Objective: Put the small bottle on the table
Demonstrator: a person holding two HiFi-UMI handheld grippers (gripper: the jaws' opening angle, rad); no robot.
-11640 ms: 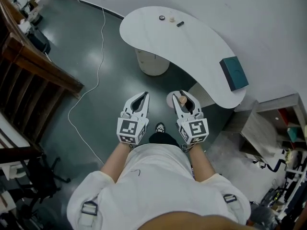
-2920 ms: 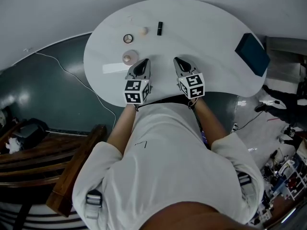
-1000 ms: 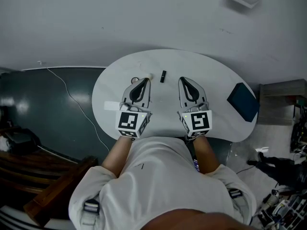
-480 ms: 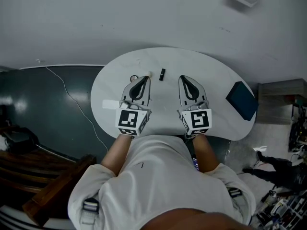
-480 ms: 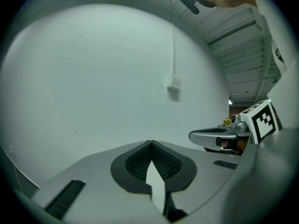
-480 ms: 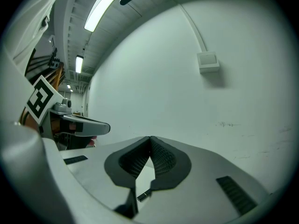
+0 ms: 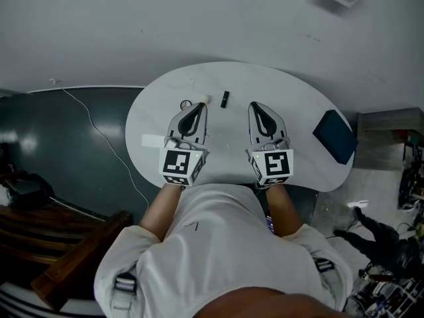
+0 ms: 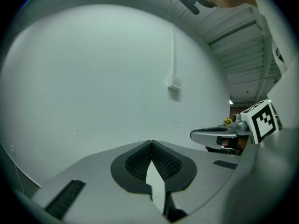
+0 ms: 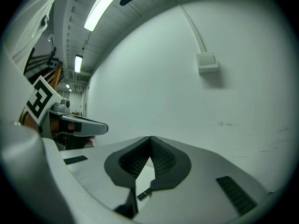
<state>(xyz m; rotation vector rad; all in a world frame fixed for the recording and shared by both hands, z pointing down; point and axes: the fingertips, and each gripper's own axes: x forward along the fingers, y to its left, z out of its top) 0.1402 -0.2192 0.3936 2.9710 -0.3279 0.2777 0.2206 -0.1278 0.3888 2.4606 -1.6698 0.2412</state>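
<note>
White tabletop [image 7: 225, 144] spreads under both grippers, dark floor at its nine o'clock. Nearest, the left gripper [image 7: 201, 105] and right gripper [image 7: 256, 105] hover side by side, each with jaws pressed together on nothing. The small bottle [image 7: 170, 142] is mostly hidden – only a pale bit shows at the left gripper's nine o'clock, on the table beside a white strip [image 7: 151, 140]. Farther, at twelve o'clock, lie a ring [image 7: 185, 104], a pale knob [image 7: 206, 100] and a black piece [image 7: 225, 99] – a teal box [image 7: 336, 136] sits at three o'clock.
</note>
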